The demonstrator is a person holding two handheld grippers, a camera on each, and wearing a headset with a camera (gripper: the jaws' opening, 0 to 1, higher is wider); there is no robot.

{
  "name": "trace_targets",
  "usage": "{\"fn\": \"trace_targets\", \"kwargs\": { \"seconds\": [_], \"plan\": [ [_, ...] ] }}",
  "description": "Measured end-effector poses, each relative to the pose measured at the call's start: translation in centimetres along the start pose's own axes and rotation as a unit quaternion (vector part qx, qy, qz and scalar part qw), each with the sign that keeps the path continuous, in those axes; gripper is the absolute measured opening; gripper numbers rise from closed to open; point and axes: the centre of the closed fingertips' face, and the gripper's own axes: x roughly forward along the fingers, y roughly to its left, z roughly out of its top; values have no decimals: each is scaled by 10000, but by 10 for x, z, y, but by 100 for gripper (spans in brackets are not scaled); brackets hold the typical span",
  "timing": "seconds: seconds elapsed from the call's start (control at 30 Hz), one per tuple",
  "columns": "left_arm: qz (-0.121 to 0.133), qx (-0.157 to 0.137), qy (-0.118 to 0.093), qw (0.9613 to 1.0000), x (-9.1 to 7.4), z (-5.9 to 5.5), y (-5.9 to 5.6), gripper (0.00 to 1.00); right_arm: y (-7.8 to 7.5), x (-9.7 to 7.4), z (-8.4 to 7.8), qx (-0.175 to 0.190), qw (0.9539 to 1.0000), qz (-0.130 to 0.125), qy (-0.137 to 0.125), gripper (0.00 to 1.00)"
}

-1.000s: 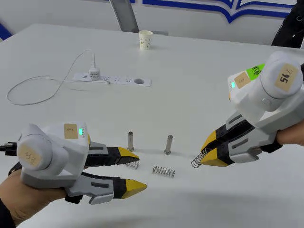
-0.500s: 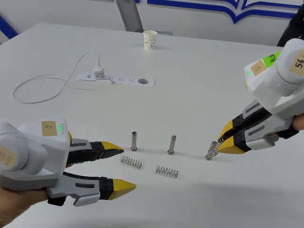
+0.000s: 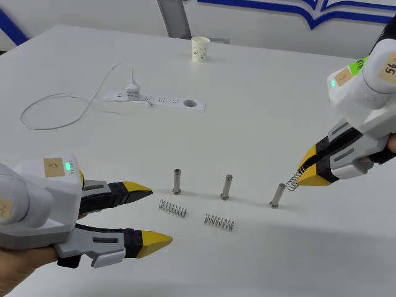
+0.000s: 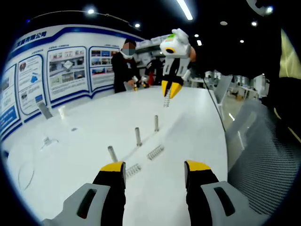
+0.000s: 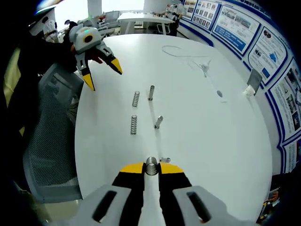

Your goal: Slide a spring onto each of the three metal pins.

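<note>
Three short metal pins stand upright in a row on the white table: left pin [image 3: 177, 181], middle pin [image 3: 226, 187], right pin [image 3: 276, 195]. My right gripper [image 3: 305, 177] is shut on one end of a spring [image 3: 292, 180]. The spring slants down with its free end just above the right pin's top. In the right gripper view the held spring [image 5: 151, 166] sticks out between the shut jaws. Two loose springs [image 3: 172, 208] [image 3: 219, 222] lie in front of the pins. My left gripper [image 3: 156, 213] stands open and holds nothing, left of the nearer loose spring [image 4: 133, 169].
A white power strip [image 3: 154, 100] with a plugged adapter and a looping white cable [image 3: 55, 111] lies at the back left. A paper cup [image 3: 200, 49] stands at the far edge. A mesh chair [image 5: 51, 141] sits beside the table.
My right gripper has carried the spring from low on the table up and to the right, bringing its free end over the right pin. The left gripper stays open.
</note>
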Motion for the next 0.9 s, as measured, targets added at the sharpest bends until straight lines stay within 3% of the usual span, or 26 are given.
{"fn": "trace_targets", "kwargs": {
  "seconds": [0.33, 0.9],
  "plan": [
    [-24, -72, -4, 10000, 4, -2, -3, 53, -18, 16, -7, 59, 9997, -26, 250, 12],
    [-101, -97, 20, 9999, 8, -4, -8, 52, -30, 36, -17, 117, 9987, 43, 503, 12]
  ]
}}
